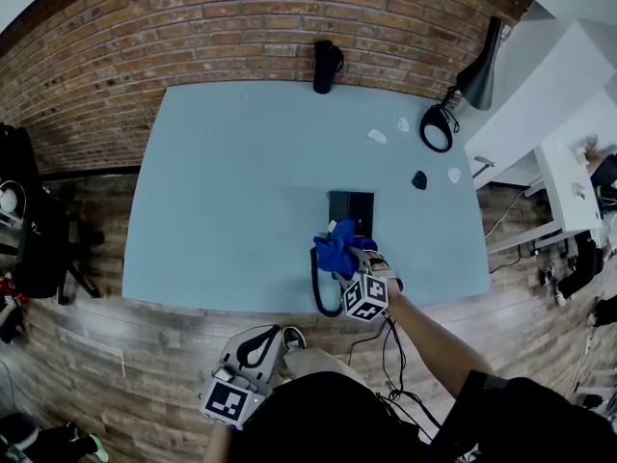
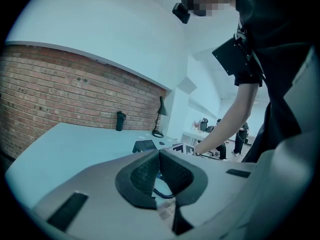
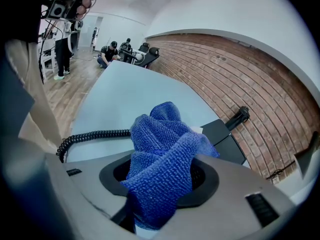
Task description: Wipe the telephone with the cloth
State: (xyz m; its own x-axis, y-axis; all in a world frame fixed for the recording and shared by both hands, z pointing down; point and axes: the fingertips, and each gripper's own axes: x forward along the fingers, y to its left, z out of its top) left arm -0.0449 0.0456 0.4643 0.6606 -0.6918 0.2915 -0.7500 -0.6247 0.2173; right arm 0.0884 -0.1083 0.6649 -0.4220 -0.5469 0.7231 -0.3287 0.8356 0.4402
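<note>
Closest to me, my left claw (image 2: 159,154) is clenched on nothing, off the pale blue table (image 1: 241,181). Near its front edge lies the black desk telephone (image 1: 350,205). Over the telephone, my right claw (image 3: 162,176) grips the blue microfibre cloth (image 3: 160,144).

The telephone (image 1: 351,206) sits on the table (image 1: 241,181) near its front edge, right of centre. The cloth (image 1: 337,249) lies on its near end, and the cord (image 1: 314,280) loops to the left. The bottle (image 1: 327,66) stands at the far edge, the lamp (image 1: 463,95) at the far right corner.
</note>
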